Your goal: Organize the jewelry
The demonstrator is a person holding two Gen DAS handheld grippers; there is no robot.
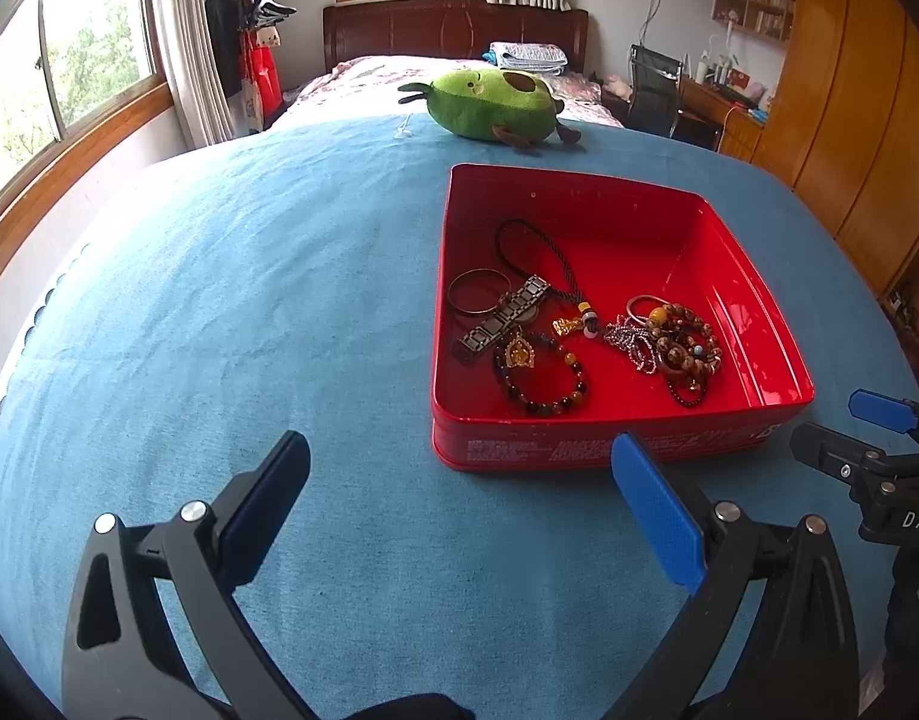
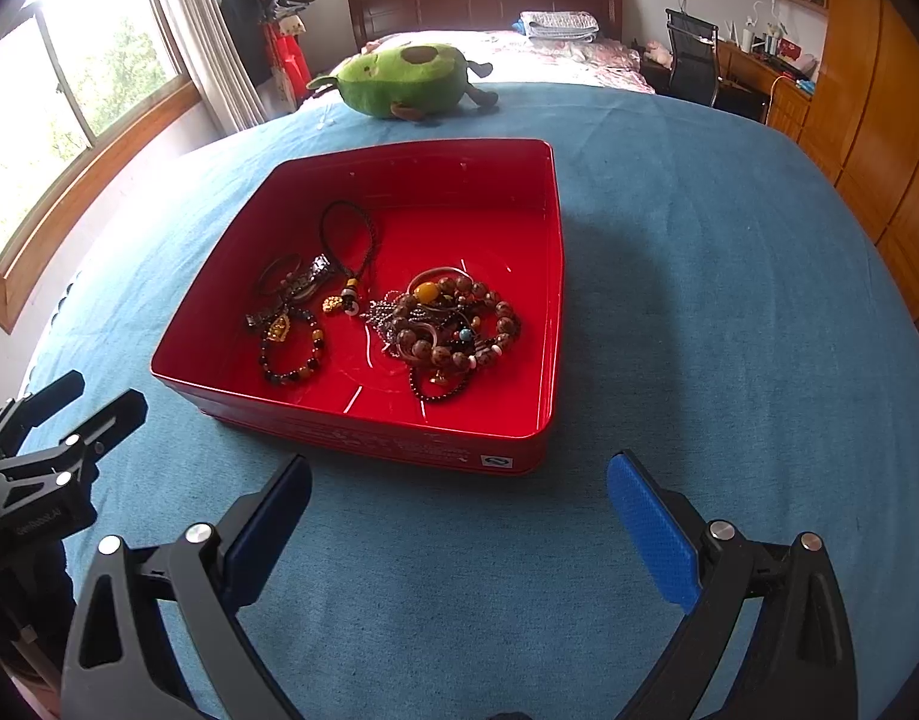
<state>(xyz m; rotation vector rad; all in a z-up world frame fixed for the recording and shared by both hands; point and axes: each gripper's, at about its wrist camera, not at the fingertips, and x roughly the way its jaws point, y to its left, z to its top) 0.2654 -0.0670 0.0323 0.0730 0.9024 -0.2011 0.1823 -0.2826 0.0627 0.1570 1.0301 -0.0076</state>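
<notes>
A red tin box sits on the blue cloth. Inside lie several pieces of jewelry: a metal link watch band, a dark beaded bracelet, a black cord with a gold charm, and a heap of wooden bead bracelets. My left gripper hovers open just in front of the box's near left corner, with nothing between its fingers. My right gripper is open and empty before the box's near wall. Each gripper shows at the other view's edge.
A green avocado plush toy lies on the blue cloth beyond the box. Behind are a bed, windows at the left, a desk with a chair and wooden wardrobes at the right.
</notes>
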